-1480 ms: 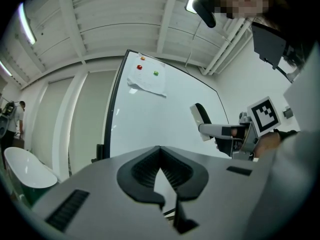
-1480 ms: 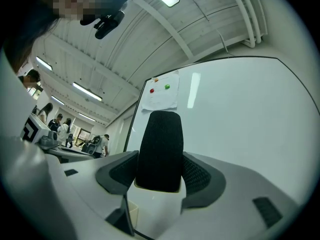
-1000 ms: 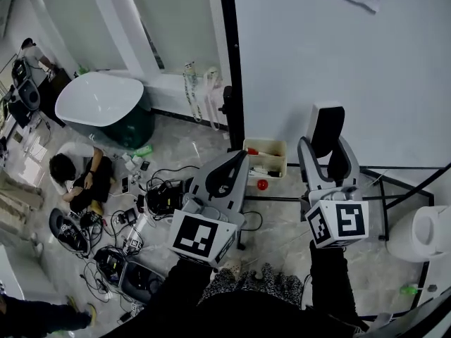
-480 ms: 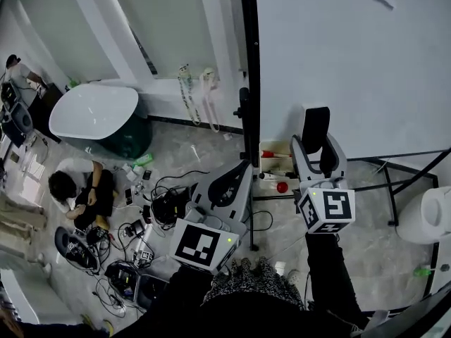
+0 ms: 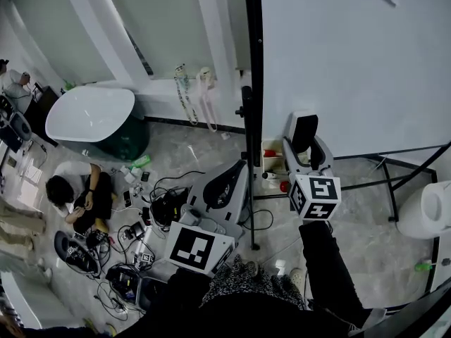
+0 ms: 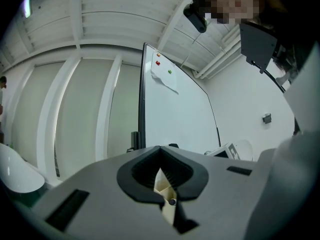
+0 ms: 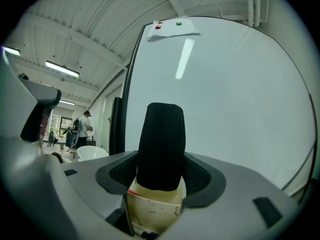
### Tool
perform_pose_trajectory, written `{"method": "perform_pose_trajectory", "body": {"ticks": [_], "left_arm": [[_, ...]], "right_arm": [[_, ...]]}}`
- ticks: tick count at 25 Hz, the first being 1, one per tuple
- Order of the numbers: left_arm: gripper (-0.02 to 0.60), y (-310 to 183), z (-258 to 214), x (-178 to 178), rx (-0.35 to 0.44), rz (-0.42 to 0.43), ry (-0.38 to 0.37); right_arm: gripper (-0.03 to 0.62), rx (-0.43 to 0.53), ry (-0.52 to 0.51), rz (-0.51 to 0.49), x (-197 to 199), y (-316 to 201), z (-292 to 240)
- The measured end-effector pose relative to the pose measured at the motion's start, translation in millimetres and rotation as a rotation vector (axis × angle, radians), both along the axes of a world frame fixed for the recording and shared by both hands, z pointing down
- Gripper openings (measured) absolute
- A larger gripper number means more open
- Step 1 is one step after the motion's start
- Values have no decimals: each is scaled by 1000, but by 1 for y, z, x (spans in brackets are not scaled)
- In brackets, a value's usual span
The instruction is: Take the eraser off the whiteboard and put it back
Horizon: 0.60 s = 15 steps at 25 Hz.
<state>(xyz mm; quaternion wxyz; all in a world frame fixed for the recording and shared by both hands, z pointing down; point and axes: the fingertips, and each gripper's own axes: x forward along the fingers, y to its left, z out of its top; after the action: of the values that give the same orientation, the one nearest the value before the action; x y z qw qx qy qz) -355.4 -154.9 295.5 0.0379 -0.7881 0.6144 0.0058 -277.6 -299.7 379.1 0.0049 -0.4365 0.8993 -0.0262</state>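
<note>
The eraser [image 5: 304, 133], black felt on a white back, stands upright between the jaws of my right gripper [image 5: 304, 145], which is shut on it. In the right gripper view the eraser [image 7: 161, 146] rises out of the gripper [image 7: 161, 180] close in front of the whiteboard [image 7: 235, 99]. The whiteboard [image 5: 352, 62] fills the upper right of the head view. My left gripper [image 5: 227, 179] hangs lower and to the left of the board's black edge. It is shut with nothing held, as the left gripper [image 6: 161, 170] view also shows.
A cream tray [image 5: 271, 162] with markers and a red ball [image 5: 284, 186] sits below the board. A paper sheet [image 7: 172, 29] is pinned at the board's top. A white tub [image 5: 91, 115], a seated person [image 5: 74, 189], cables [image 5: 134, 238] and black stand legs [image 5: 394, 182] fill the floor.
My right gripper has carried the eraser forward and left, closer to the whiteboard. The head view has swung right. The left gripper has hardly moved.
</note>
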Motion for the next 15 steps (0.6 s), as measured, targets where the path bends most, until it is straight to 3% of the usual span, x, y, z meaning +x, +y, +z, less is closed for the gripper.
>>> {"method": "perform_pose_trajectory", "body": {"ticks": [6, 15], "left_arm": [[6, -1, 3, 0, -3, 14, -20], [6, -7, 9, 5, -14, 27, -13]], "right_arm": [[273, -37, 84, 10, -4, -10, 17], [273, -73, 88, -17, -6, -10, 35]]}}
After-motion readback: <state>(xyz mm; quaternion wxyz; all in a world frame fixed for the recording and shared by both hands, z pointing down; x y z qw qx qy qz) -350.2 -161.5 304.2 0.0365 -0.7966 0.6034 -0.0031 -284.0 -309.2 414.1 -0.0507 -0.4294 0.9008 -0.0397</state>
